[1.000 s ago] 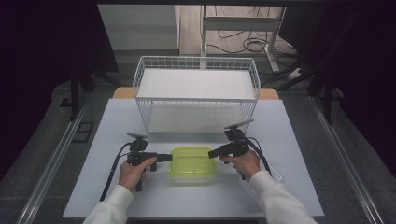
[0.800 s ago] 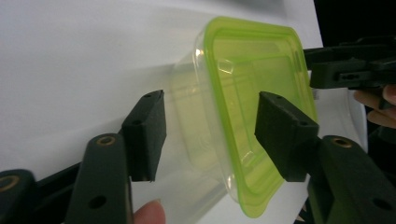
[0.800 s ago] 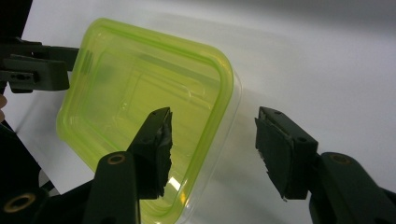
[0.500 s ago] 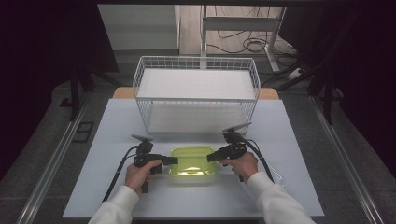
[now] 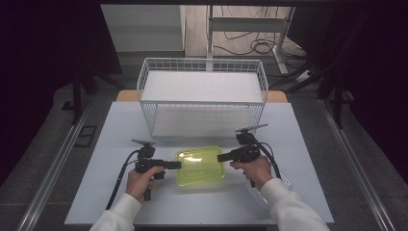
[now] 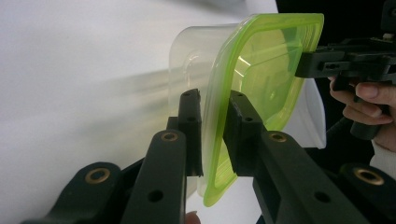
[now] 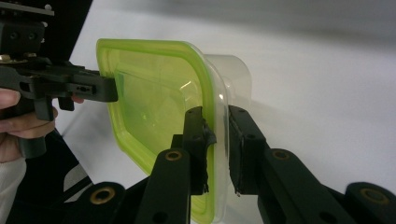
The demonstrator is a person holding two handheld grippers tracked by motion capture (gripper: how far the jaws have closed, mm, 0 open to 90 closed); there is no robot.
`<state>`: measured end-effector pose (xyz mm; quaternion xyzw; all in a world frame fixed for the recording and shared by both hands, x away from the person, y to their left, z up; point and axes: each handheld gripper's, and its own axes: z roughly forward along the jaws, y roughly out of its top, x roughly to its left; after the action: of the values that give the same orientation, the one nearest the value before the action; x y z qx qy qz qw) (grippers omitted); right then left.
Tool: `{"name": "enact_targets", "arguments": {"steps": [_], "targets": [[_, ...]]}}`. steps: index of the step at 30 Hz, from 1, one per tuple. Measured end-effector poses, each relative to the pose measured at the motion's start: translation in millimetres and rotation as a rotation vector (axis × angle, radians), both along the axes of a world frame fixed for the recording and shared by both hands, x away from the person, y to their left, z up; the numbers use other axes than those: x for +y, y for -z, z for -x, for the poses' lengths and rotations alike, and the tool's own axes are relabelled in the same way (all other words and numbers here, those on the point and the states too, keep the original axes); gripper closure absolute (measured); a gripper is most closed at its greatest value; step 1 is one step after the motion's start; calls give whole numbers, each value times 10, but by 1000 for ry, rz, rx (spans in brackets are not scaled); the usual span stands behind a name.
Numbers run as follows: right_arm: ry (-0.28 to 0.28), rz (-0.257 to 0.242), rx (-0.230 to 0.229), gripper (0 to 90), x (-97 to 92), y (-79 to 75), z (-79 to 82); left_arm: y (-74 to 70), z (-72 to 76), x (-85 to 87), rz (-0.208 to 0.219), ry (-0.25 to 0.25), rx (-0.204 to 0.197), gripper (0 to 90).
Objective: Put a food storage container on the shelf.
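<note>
High view has the person at the near edge of the white table (image 5: 120,125), one gripper in each hand, both latched onto a lidded plastic container (image 5: 200,166) sitting between them in front of the wire basket (image 5: 202,89). Left gripper (image 5: 174,165) has its jaws clamped on the left rim of the green lid (image 6: 261,70); up close in the left gripper view the lid edge is pinched right between the two pads, with the clear tub (image 6: 196,60) off to one side of it. Right gripper (image 5: 223,157) does the same on the opposite rim, jaws closed over the lid lip in the right gripper view. My guess is gripping both short ends keeps the thing level and stops it twisting, since a single pinch on a thin rim would let it swing. Room-wise, plenty of bare table left, right and behind; the basket's front wall is the near obstacle, standing higher than the container
</note>
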<state>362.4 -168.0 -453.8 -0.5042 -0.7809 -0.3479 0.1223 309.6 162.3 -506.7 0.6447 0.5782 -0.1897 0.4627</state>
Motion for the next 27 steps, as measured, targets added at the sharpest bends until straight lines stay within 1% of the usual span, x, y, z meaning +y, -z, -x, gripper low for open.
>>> {"name": "enact_targets", "arguments": {"steps": [3, 5, 7, 11, 16, 18, 22, 23, 24, 27], "targets": [[-19, -2, -41, 778, -31, -63, 38, -82, 20, -19, -3, 8, -15, 782], [-24, 1, -56, 778, -48, -91, 56, -152, 31, -44, -20, 15, -33, 782], [-27, -4, -77, 780, -74, -125, 71, -207, 38, -61, -23, 16, -48, 780], [-24, -23, -104, 780, -123, -205, 98, -323, 51, -83, -27, 23, -77, 779], [-37, -23, -144, 780, -156, -314, 121, -420, 62, -118, -38, 22, -107, 780], [-35, -29, -156, 780, -168, -341, 122, -452, 61, -119, -30, 20, -118, 779], [-43, -28, -175, 779, -169, -385, 140, -514, 58, -111, -41, 25, -139, 779], [-43, -28, -175, 779, -169, -385, 140, -514, 58, -111, -41, 25, -139, 778], [-48, -31, -184, 779, -169, -411, 148, -561, 56, -100, -46, 32, -153, 778], [-49, -42, -201, 779, -173, -460, 151, -632, 49, -94, -44, 28, -169, 777]]}}
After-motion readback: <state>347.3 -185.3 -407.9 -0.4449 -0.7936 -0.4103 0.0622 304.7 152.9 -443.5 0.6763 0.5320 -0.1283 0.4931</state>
